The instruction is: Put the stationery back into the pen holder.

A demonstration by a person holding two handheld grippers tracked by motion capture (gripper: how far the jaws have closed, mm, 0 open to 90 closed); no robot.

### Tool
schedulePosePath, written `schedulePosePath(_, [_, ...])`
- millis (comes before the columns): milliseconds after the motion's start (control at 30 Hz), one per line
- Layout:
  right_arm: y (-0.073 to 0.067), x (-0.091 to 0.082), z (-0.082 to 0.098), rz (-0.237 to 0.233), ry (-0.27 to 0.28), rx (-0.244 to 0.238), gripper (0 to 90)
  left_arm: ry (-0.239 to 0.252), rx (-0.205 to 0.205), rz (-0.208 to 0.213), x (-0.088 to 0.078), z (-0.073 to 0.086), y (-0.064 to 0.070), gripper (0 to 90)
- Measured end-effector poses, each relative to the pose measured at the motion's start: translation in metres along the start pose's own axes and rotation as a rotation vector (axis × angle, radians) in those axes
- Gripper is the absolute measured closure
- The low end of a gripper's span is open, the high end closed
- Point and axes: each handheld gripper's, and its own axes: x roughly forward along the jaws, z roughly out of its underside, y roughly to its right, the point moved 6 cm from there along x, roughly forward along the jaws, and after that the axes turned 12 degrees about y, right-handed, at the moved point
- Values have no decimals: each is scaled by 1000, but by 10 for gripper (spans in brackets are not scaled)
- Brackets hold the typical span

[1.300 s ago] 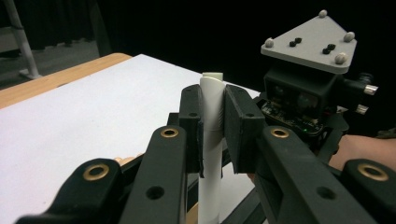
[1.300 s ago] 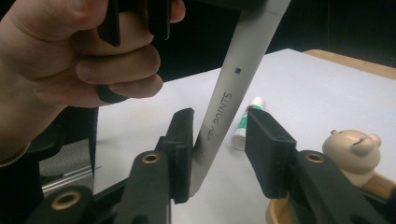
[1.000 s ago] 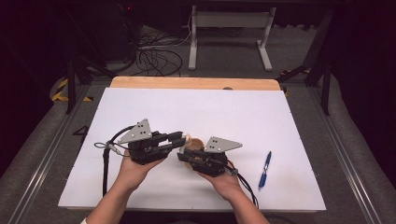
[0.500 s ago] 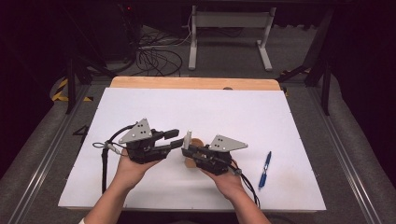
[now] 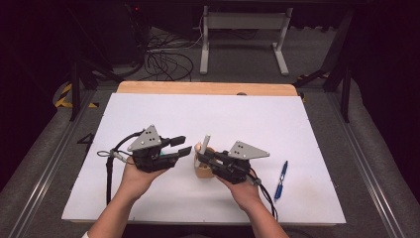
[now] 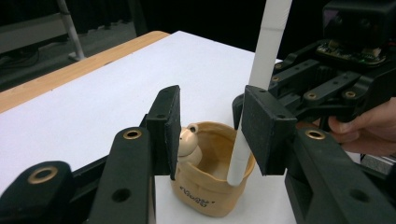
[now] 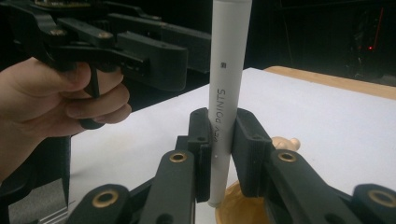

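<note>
— So, what is on the bench [image 5: 297,129]?

— Its top is flat, matte white, with a pale wooden strip along the far edge. Near the middle stands a small tan cup [image 5: 202,170], round and soft-walled, with dark lettering on its side and a little rounded figure [image 6: 189,141] at its rim. A white pen [image 5: 202,147], a smooth straight cylinder with grey print, stands almost upright with its lower end inside the cup. A blue pen [image 5: 281,179] lies flat well off to the right.

— And the right gripper [image 5: 202,157]?

— Its black, flat-padded fingers are clenched on the white pen, one pad on each side of the barrel, as the right gripper view shows [image 7: 219,154]. The hand [image 5: 242,191] holds it low and roughly level, pointing left toward the cup.

— The left gripper [image 5: 182,145]?

— It is held level just left of the cup, pointing right at it. Its fingers are released: they have just been opening, and in the left gripper view the cup and pen stand beyond the gap [image 6: 212,135], touched by neither pad.

— What differs from a second ago?

— Then the two grippers met close over the cup. Now the left one stands apart from it, and the white pen rises clear above the cup in the right one's grip.
</note>
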Motion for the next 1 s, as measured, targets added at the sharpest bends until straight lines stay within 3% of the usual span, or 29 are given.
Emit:
schedulePosePath(300, [8, -4, -2, 36, 2, -11, 788, -3, -6, -16, -3, 1, -5, 568])
schedulePosePath(733, [14, -1, 9, 95, -84, -69, 786, -9, -22, -31, -5, 2, -9, 559])
schedulePosePath(1000, [15, 1, 15, 101, -121, -68, 785, -12, -20, -36, -5, 2, -10, 556])
